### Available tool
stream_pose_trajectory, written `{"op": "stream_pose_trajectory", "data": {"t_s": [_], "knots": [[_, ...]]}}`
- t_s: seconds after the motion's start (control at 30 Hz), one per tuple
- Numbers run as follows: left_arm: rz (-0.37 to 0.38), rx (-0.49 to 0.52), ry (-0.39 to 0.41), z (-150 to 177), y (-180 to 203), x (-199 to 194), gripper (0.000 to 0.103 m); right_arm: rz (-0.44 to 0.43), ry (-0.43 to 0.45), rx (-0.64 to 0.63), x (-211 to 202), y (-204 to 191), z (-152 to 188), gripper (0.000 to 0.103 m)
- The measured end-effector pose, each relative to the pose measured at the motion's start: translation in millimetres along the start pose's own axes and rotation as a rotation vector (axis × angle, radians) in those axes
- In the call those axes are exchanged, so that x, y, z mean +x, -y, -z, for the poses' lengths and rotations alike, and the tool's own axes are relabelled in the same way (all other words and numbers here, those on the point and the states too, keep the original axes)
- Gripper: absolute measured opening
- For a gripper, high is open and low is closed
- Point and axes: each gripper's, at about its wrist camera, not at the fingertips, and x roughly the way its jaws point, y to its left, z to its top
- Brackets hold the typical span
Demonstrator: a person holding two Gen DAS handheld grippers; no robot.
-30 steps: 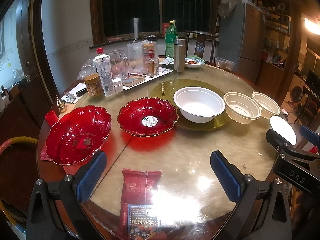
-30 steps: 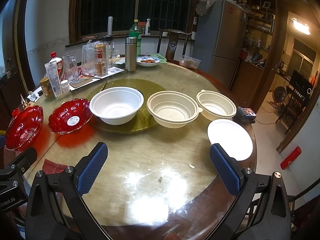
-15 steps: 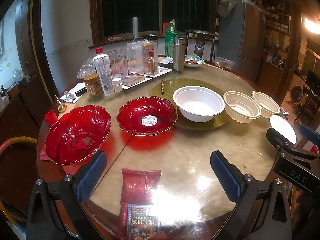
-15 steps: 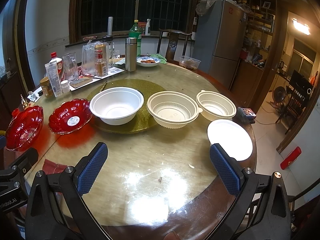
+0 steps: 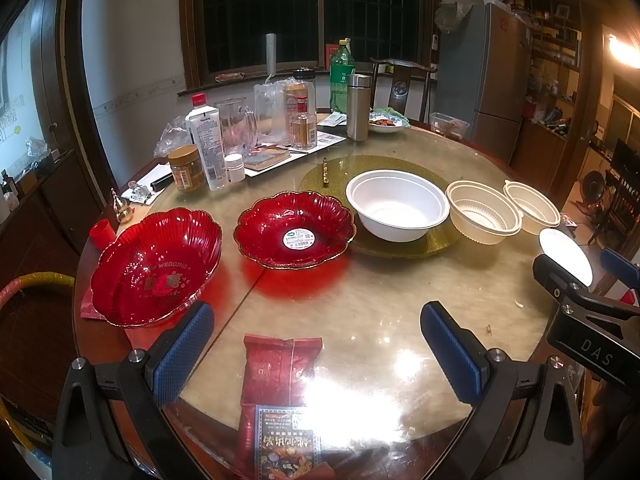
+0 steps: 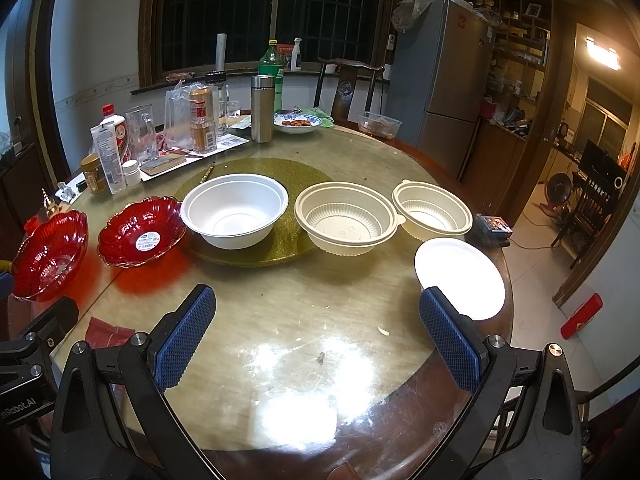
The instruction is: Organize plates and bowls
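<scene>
Two red glass dishes stand on the round table: a larger one [image 5: 156, 266] [image 6: 50, 254] at the left and a smaller one with a sticker [image 5: 294, 229] [image 6: 141, 230] beside it. Right of them come a white bowl [image 5: 397, 205] [image 6: 234, 210], two cream ribbed bowls [image 5: 482, 212] [image 6: 346, 218] [image 5: 531, 208] [image 6: 432, 210], and a flat white plate [image 6: 459, 276] [image 5: 565, 254] near the right edge. My left gripper [image 5: 316, 352] and right gripper [image 6: 316, 336] both hover open over the near table, holding nothing.
Bottles, a glass jug, jars, a steel flask [image 6: 262, 108] and a small dish of food crowd the table's back. A gold round mat [image 6: 256, 184] lies under the white bowl. Red snack packets [image 5: 282, 364] lie near the front edge. A chair and fridge stand behind.
</scene>
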Motion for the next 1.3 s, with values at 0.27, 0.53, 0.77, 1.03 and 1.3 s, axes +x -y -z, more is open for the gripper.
{"op": "stream_pose_trajectory", "data": {"t_s": [0.27,0.53,0.77,1.03,1.3], "knots": [[-0.001,0.002,-0.001,2,1,0,0.103,0.000,0.000,0.000,0,0,0,0.103],[0.001,0.000,-0.002,6,2,1,0.103,0.002,0.002,-0.008,-3,-6,2,0.103],[0.004,0.001,-0.002,8,1,1,0.103,0.001,0.000,-0.002,-3,-3,1,0.103],[0.010,-0.023,-0.007,10,-12,-3,0.103,-0.127,-0.004,-0.015,-1,-14,-3,0.103],[-0.151,-0.195,0.014,29,-96,-15,0.103,-0.378,-0.076,-0.124,19,-90,-8,0.103]]}}
